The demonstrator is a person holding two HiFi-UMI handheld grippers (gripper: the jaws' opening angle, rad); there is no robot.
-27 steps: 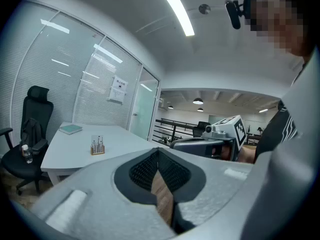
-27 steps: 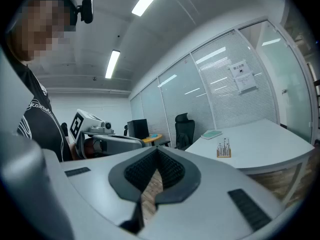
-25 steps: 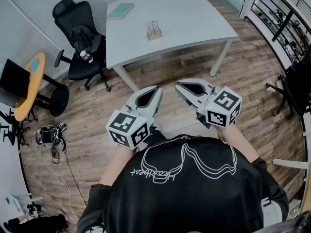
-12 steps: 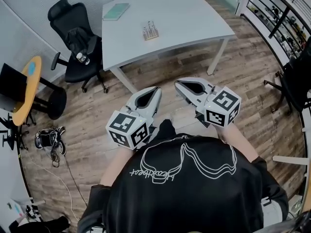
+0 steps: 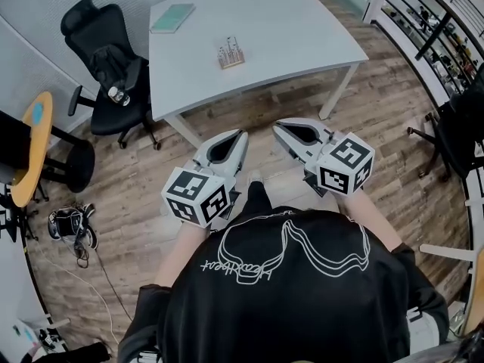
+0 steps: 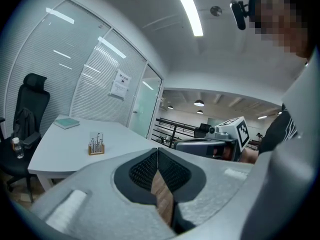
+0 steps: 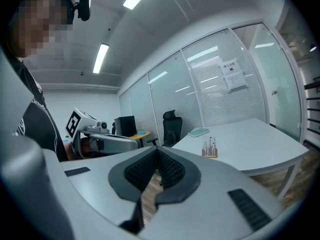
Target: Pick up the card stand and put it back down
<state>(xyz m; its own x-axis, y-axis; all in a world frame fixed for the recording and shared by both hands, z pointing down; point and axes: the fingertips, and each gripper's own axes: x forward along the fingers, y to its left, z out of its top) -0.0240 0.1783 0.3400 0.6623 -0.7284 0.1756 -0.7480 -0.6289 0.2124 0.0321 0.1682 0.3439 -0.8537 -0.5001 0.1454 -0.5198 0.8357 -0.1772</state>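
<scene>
Where the room lies widest, wood-plank floor (image 5: 151, 180) runs beneath everything; pale grey table (image 5: 287, 29) at the far side, its top mostly bare; person in a black printed shirt (image 5: 287, 293) at the near edge, standing off from the table; black office chair (image 5: 106, 66) at the table's left end; round yellow-topped side table (image 5: 30, 146) at the far left; left gripper (image 5: 242, 133) held over the floor, short of the table's near edge, jaws clenched together on nothing, ribbed dark pads meeting at the tip in the left gripper view; right gripper (image 5: 276, 125) just beside it, likewise pressed closed and empty; green book (image 5: 172, 17) lying flat near the table's far left corner; card stand (image 5: 229, 53), a small wooden block with upright holders, standing on the tabletop nearer its left side, well apart from both grippers and from the book, upright beyond the jaws in both gripper views; small bottle (image 5: 116, 95) on the chair's seat.
</scene>
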